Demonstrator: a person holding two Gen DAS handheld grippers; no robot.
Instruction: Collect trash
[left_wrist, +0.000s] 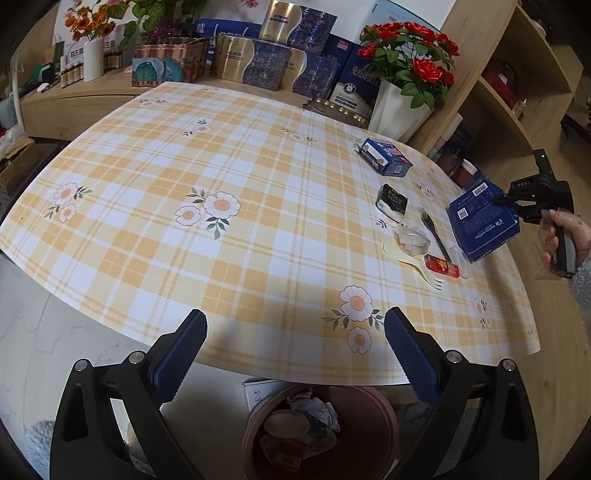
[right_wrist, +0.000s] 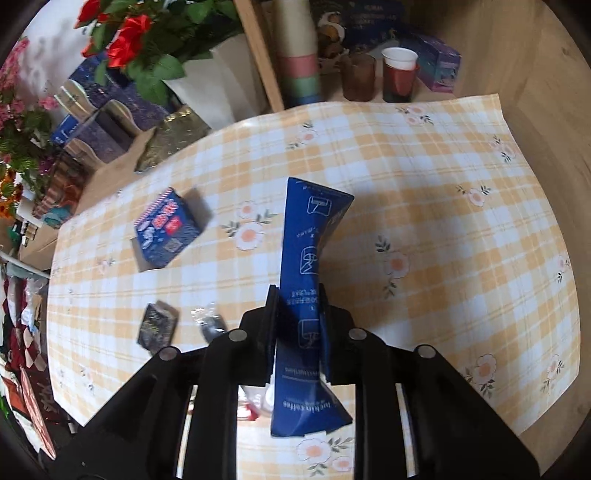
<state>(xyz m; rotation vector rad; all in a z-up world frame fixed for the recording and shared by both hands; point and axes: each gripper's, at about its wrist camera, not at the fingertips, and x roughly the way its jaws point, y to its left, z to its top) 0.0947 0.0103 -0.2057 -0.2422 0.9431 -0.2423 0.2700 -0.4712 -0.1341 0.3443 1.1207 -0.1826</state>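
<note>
A squashed blue coffee carton (right_wrist: 310, 229) hangs above the checked tablecloth (right_wrist: 424, 206), and my right gripper (right_wrist: 297, 291) is shut on it. From the left wrist view that carton (left_wrist: 480, 221) and the right gripper (left_wrist: 500, 201) sit at the table's right edge, a hand on the handle. My left gripper (left_wrist: 295, 350) is open and empty over the table's near edge, above a brown bin (left_wrist: 384, 424) holding crumpled trash. On the cloth lie a blue box (left_wrist: 386, 157), a black packet (left_wrist: 391, 201), a clear wrapper (left_wrist: 412, 240), a black fork (left_wrist: 436, 232), a cream spork (left_wrist: 413, 266) and a red wrapper (left_wrist: 441, 266).
A white pot of red roses (left_wrist: 402, 107) and stacked gift boxes (left_wrist: 251, 62) line the table's far side. Wooden shelves (left_wrist: 517, 74) stand at the right, with cups (right_wrist: 397, 74) on a lower shelf. Pale floor (left_wrist: 55, 350) shows left of the bin.
</note>
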